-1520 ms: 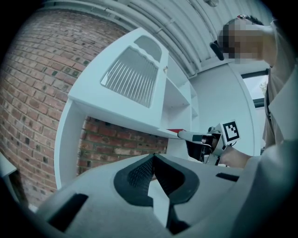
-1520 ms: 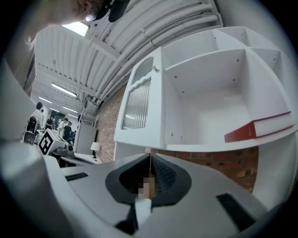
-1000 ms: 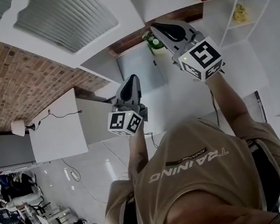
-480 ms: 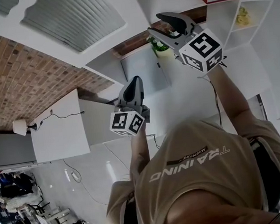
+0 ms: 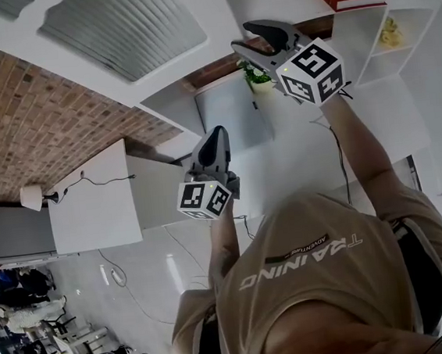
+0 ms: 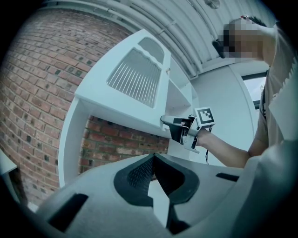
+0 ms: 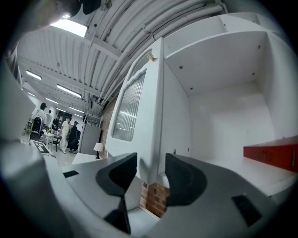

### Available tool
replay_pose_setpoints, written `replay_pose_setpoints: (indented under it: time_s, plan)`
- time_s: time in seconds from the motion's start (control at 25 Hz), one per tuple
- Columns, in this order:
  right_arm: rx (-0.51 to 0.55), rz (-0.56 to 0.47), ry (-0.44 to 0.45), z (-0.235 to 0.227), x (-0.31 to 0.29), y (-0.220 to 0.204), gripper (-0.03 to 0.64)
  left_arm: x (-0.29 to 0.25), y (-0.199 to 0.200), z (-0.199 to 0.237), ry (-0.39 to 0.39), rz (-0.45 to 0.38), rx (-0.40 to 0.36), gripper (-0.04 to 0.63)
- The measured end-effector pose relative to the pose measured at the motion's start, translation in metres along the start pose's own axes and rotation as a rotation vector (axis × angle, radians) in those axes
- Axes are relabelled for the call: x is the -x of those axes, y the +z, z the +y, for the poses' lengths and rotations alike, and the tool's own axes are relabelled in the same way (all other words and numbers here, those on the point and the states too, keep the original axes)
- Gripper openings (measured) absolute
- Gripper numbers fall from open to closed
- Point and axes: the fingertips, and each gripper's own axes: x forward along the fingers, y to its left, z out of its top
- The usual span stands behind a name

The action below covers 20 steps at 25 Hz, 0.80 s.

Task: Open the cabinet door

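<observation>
The cabinet door (image 7: 139, 100), white with a ribbed panel, is seen swung wide open left of centre in the right gripper view, its free edge turned toward the camera. In the head view it is found at the upper left (image 5: 123, 25). The right gripper (image 7: 151, 162) is held level before that edge. Its jaws have just been opening and are spread wide, and the door's lower edge appears to be framed in the gap between them, pressed by neither pad. To the right of the door the open cabinet (image 7: 223, 97) is shown, with a red book (image 7: 272, 155) laid on its shelf. The left gripper (image 6: 153, 159) is held at the centre of the head view, below the right one, its jaws clenched together on nothing. A brick wall (image 5: 18, 115) is seen at the left of the head view, and a lamp (image 5: 28, 199) below it.
</observation>
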Motion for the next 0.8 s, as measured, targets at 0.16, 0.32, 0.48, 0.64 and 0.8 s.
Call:
replay_pose_setpoints:
  time_s: [0.16,0.32,0.48,0.64,0.8]
  plan:
    - [0.011,0.006,0.016,0.000,-0.008,0.000,0.170,0.006,-0.003,0.005,0.009,0.005,0.027,0.008]
    - [0.026,0.004,0.015,0.000,-0.009,0.000,0.166,0.013,-0.009,0.011,0.027,0.013,0.037,0.008]
    - [0.017,0.001,0.001,0.000,-0.009,-0.005,0.156,0.017,-0.015,0.015,0.032,0.015,0.035,0.008]
    - [0.005,0.012,-0.010,0.002,-0.007,-0.004,0.144,0.018,-0.012,0.012,0.014,0.009,0.033,0.008]
    - [-0.007,0.022,-0.012,0.003,-0.003,0.000,0.114,0.020,-0.008,0.010,0.004,0.012,0.035,0.008]
